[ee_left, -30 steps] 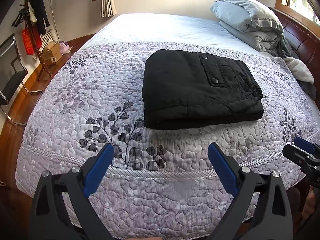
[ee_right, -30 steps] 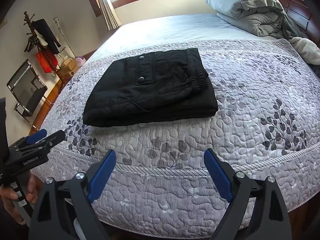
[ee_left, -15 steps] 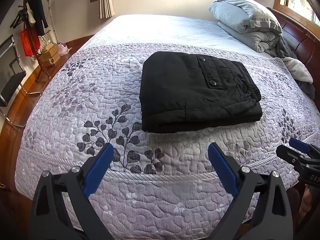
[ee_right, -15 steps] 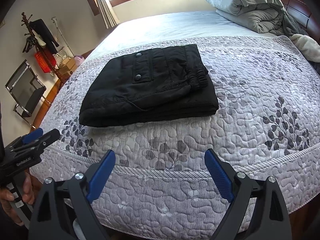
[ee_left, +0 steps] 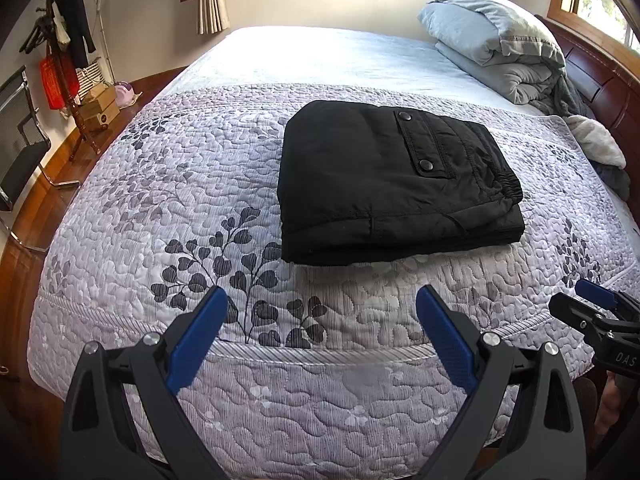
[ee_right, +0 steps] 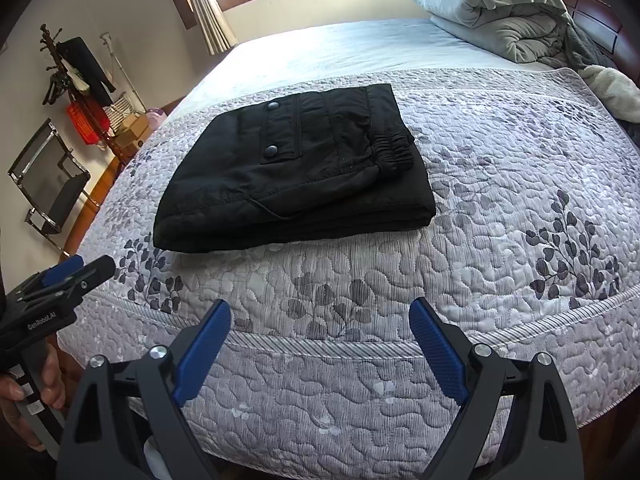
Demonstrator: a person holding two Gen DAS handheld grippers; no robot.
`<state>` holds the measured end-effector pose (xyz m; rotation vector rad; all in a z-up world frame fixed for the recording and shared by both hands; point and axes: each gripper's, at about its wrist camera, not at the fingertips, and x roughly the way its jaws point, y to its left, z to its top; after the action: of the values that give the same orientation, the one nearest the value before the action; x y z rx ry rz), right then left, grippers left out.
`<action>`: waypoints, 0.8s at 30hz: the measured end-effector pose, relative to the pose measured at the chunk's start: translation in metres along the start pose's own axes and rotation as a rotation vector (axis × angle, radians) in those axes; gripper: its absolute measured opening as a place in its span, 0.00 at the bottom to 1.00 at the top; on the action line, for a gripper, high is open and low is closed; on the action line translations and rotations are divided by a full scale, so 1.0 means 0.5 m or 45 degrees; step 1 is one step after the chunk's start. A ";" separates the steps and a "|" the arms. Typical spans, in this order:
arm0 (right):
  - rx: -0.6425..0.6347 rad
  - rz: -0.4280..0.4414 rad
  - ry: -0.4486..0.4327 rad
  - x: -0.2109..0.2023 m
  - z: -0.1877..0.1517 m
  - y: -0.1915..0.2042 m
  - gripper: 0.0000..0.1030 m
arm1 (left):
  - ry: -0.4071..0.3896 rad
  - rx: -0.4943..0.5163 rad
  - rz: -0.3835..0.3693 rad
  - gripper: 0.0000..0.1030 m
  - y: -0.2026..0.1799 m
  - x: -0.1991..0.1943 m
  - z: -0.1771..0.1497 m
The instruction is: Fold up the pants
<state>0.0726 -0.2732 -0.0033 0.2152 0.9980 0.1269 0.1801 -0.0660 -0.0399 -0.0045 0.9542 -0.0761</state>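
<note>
The black pants (ee_left: 384,184) lie folded in a compact rectangle on the quilted bedspread (ee_left: 180,208), button pocket up and elastic waistband to the right. They also show in the right wrist view (ee_right: 296,172). My left gripper (ee_left: 322,300) is open and empty, held off the bed's front edge, short of the pants. My right gripper (ee_right: 320,312) is open and empty, also at the front edge. Each gripper shows at the edge of the other's view: the right one (ee_left: 592,304) and the left one (ee_right: 76,272).
A folded grey duvet (ee_left: 496,44) and a light garment (ee_left: 596,140) lie at the back right by the wooden headboard (ee_left: 600,80). A coat rack (ee_left: 68,64), boxes and a black chair (ee_left: 20,148) stand on the floor to the left.
Both grippers have drifted slightly, so the pants sit a little lower and left in both views. The jaws stay open and the pants have not moved.
</note>
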 end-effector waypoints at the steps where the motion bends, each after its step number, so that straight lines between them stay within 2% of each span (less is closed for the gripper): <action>1: 0.000 -0.001 0.000 0.000 0.000 0.000 0.89 | 0.000 0.000 0.001 0.92 0.000 0.000 0.000; 24: 0.002 -0.004 0.015 0.005 -0.002 -0.004 0.89 | 0.003 0.003 0.001 0.92 -0.001 0.005 -0.003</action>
<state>0.0733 -0.2747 -0.0066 0.2146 1.0100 0.1245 0.1805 -0.0666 -0.0428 -0.0018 0.9567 -0.0764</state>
